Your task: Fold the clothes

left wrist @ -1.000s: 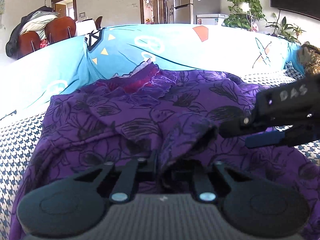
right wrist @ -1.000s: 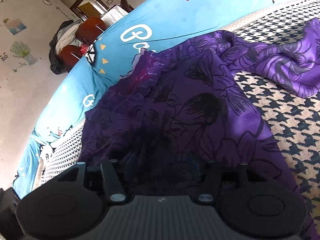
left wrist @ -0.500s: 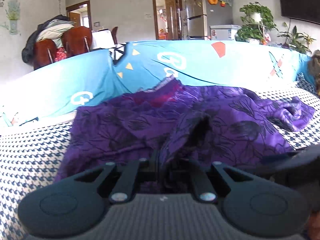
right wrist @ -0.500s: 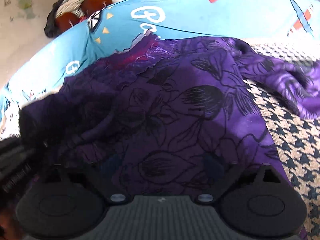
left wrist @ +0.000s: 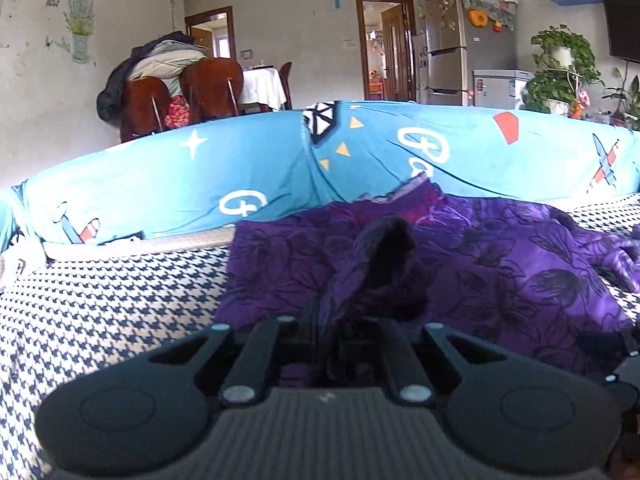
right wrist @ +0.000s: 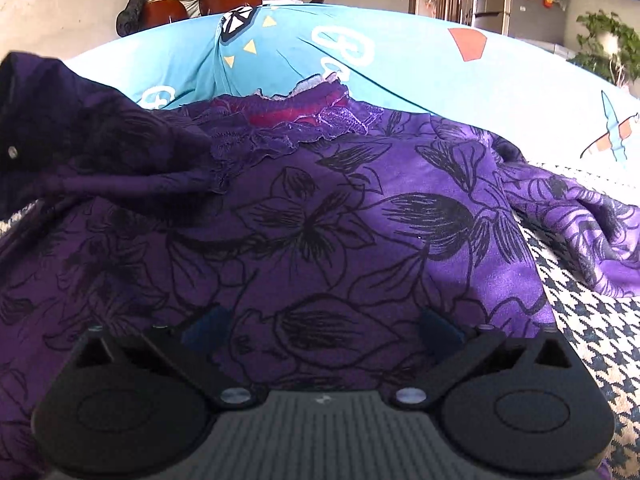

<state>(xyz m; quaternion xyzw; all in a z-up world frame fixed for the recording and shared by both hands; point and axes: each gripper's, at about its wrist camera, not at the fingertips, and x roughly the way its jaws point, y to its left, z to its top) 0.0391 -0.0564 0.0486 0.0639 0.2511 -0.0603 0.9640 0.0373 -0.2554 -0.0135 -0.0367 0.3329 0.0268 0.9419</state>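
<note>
A purple garment with black flower print lies spread on the houndstooth sofa seat, its lace collar toward the backrest. My left gripper is shut on a bunched fold of the garment, which stands up in front of it. In the right wrist view that lifted fold hangs at the upper left. My right gripper hovers low over the garment's flat front; its jaws are opening wide, with cloth below and between them and neither pad pressing on it. A sleeve trails off to the right.
A blue patterned sheet covers the sofa backrest behind the garment. Bare houndstooth seat shows to the right of the garment. Chairs, a fridge and potted plants stand far back in the room.
My left gripper has pulled its fold of cloth leftward and up. My right gripper has rolled level, sunk toward the garment and gone from nearly shut to wide open, letting go of the cloth.
</note>
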